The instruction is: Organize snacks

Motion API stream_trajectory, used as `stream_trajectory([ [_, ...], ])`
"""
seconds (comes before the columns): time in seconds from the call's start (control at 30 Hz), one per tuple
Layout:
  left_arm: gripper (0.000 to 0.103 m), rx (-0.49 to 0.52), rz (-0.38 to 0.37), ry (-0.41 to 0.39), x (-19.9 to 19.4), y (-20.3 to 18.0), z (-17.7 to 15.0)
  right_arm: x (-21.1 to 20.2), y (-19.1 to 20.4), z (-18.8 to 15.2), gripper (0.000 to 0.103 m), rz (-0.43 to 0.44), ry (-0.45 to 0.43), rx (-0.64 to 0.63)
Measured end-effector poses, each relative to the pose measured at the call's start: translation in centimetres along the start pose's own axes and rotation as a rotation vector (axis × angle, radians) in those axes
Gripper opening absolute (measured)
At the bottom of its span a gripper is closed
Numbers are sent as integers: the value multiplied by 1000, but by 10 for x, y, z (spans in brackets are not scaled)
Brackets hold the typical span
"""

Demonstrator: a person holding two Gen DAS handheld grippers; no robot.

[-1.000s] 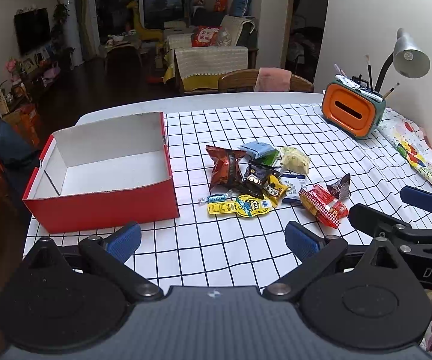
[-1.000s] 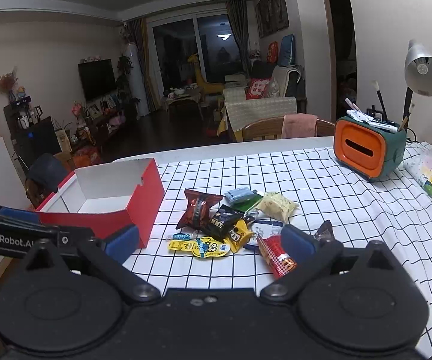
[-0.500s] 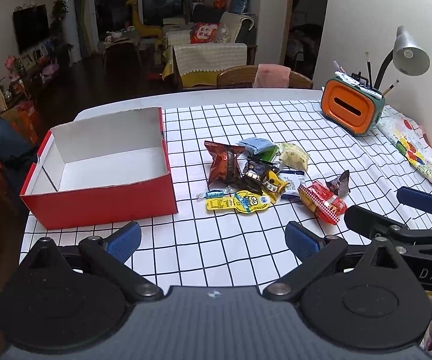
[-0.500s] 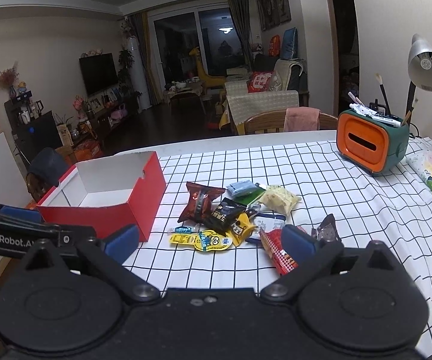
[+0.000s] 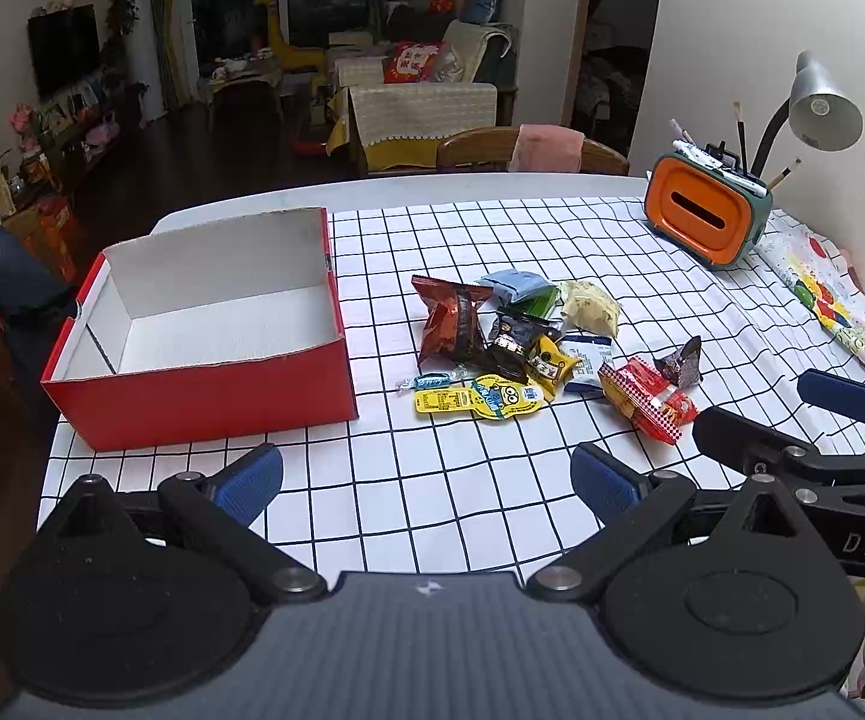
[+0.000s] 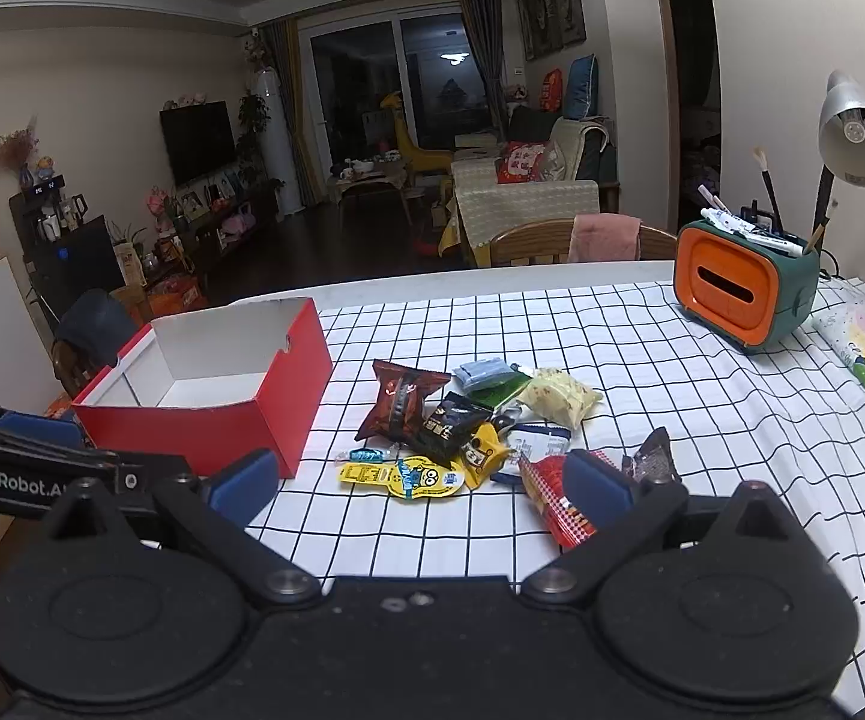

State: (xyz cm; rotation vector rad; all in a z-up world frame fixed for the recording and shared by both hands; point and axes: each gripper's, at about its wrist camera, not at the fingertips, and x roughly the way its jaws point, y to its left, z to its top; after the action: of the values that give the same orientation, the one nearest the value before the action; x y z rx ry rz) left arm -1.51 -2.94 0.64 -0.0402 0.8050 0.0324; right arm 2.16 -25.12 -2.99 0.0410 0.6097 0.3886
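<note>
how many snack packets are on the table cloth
About 10, all in one pile right of the red box, from the brown bag at its left to the red checked packet at its right. Overlaps may hide more.

Left hand-held gripper (image 5: 426, 483) held low and level, blue-padded fingers (image 5: 247, 479) spread wide, nothing between them; right hand-held gripper (image 6: 420, 483) alongside at the same height, likewise spread and empty; each visible at the edge of the other's view, close but apart.
</note>
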Motion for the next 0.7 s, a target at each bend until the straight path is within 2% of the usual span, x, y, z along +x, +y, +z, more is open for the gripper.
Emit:
stream_trajectory([
  [0.7,103,-15,6,0,-1,3,-3,-1,0,-1,101,4,2,-7],
])
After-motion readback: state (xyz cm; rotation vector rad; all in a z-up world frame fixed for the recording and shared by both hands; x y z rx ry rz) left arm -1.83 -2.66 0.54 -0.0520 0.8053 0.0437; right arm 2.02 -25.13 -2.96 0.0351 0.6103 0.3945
